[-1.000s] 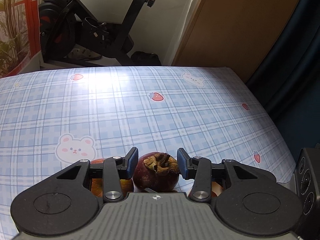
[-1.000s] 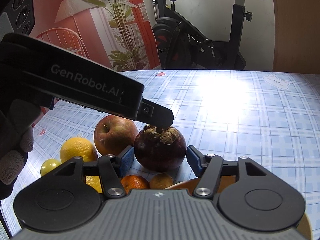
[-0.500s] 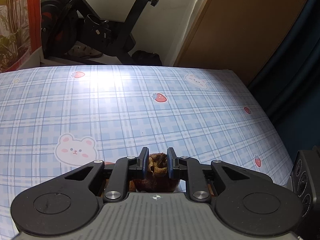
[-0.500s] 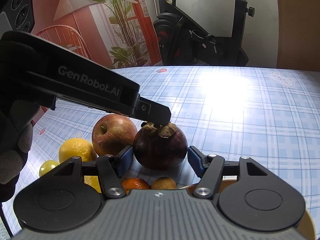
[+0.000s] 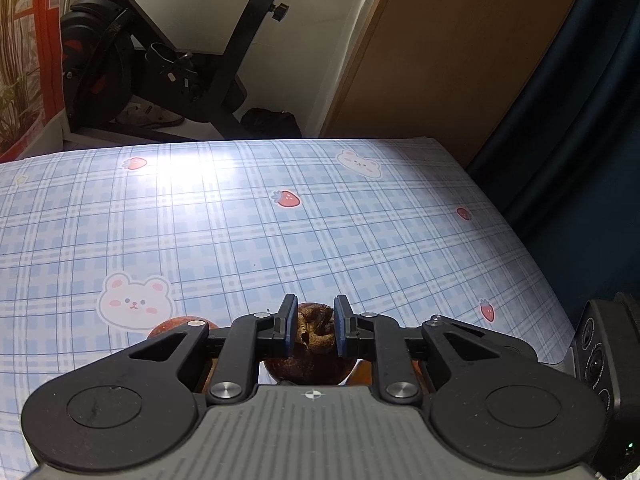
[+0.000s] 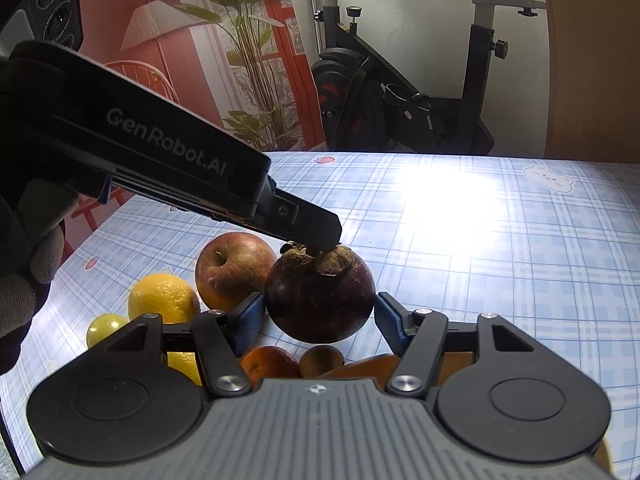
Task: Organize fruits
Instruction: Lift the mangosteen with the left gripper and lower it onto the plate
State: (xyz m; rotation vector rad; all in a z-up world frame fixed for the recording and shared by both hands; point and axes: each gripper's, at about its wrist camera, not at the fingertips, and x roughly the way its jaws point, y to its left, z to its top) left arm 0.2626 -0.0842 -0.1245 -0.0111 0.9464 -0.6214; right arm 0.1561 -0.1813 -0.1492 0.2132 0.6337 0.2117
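A dark purple mangosteen (image 6: 320, 300) with a dry brown cap hangs above the table. My left gripper (image 5: 313, 330) is shut on its cap (image 5: 314, 326); in the right wrist view the left gripper's fingers (image 6: 316, 232) come in from the left and pinch the cap from above. My right gripper (image 6: 318, 320) is open, its blue pads on either side of the mangosteen and apart from it. A red apple (image 6: 230, 270), an orange-yellow citrus (image 6: 162, 298), a small yellow-green fruit (image 6: 105, 328), a tangerine (image 6: 269, 362) and a small brown fruit (image 6: 322, 360) lie on the cloth.
The table has a blue plaid cloth (image 5: 240, 240) with bears and strawberries. An orange-brown bowl rim (image 6: 360, 368) shows just under my right gripper. An exercise bike (image 6: 400, 100) stands beyond the far edge. The table's right edge (image 5: 532, 256) borders a dark curtain.
My left gripper closed on the mangosteen's cap and has lifted the fruit off the cloth. My right gripper stayed open around it.
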